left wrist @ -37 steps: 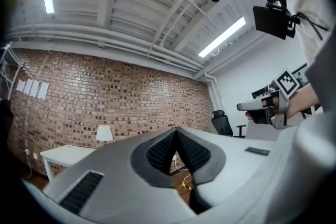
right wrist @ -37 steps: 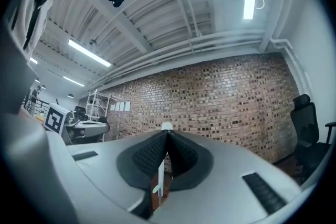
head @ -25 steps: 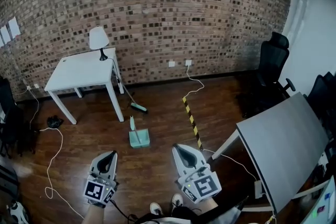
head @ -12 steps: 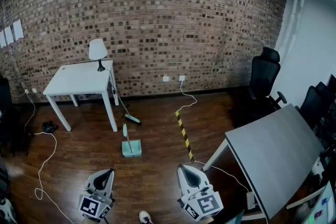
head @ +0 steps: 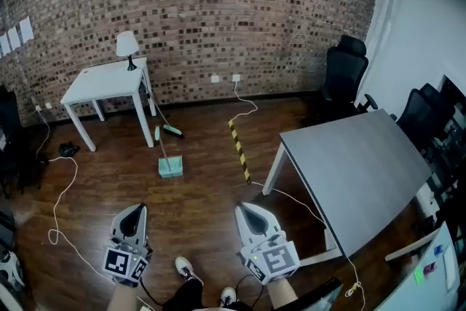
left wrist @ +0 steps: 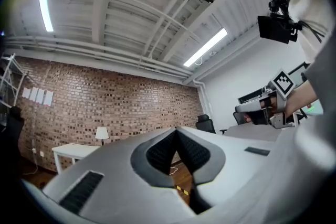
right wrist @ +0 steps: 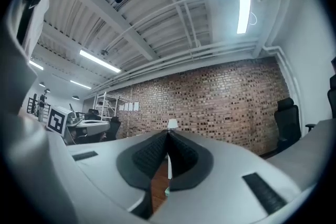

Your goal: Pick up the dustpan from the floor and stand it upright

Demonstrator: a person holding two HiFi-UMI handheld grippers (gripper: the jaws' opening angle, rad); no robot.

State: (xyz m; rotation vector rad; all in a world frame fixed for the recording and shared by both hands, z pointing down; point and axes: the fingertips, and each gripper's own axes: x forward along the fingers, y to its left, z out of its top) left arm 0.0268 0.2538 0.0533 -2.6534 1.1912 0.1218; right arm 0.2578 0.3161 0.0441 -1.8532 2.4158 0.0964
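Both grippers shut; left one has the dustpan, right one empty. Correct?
No. The left gripper is shut but empty: the left gripper view shows its fingers closed on nothing, and the head view shows the dustpan on the floor, far from it. The right gripper is shut and empty.

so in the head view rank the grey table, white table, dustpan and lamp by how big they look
1. grey table
2. white table
3. dustpan and lamp: both small and far off, too close to rank
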